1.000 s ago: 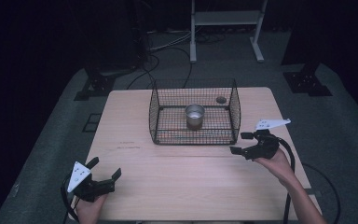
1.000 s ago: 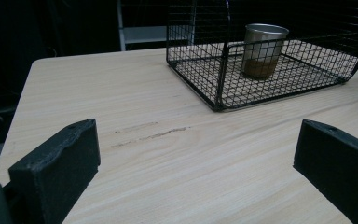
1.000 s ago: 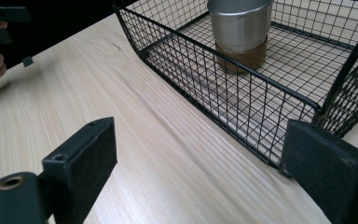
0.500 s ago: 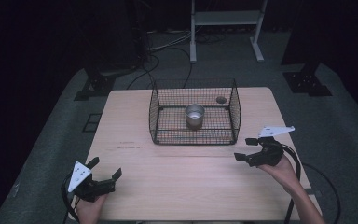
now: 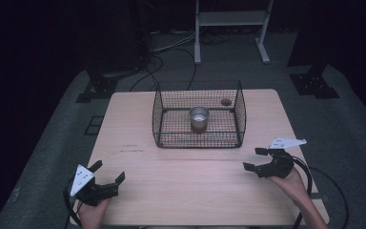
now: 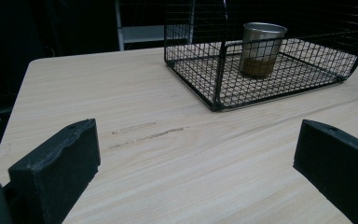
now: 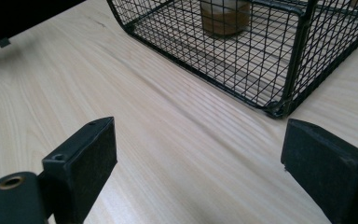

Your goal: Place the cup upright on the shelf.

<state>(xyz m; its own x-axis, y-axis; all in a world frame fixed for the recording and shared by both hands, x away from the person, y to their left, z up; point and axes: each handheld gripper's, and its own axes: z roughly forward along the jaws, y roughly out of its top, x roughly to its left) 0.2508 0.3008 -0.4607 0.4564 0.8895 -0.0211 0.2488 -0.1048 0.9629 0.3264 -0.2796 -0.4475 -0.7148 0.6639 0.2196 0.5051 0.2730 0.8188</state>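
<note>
I am holding my left gripper at the worktop's near-left corner and my right gripper near its right edge, jaws spread wide, gripping nothing. The metal cup is standing upright inside the wire basket, mid-worktop toward the far edge, presumably corralled there.

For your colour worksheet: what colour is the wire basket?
Black wire basket, clearest in the left gripper view.

dark room, grey floor, white stand, floor cables.
</note>
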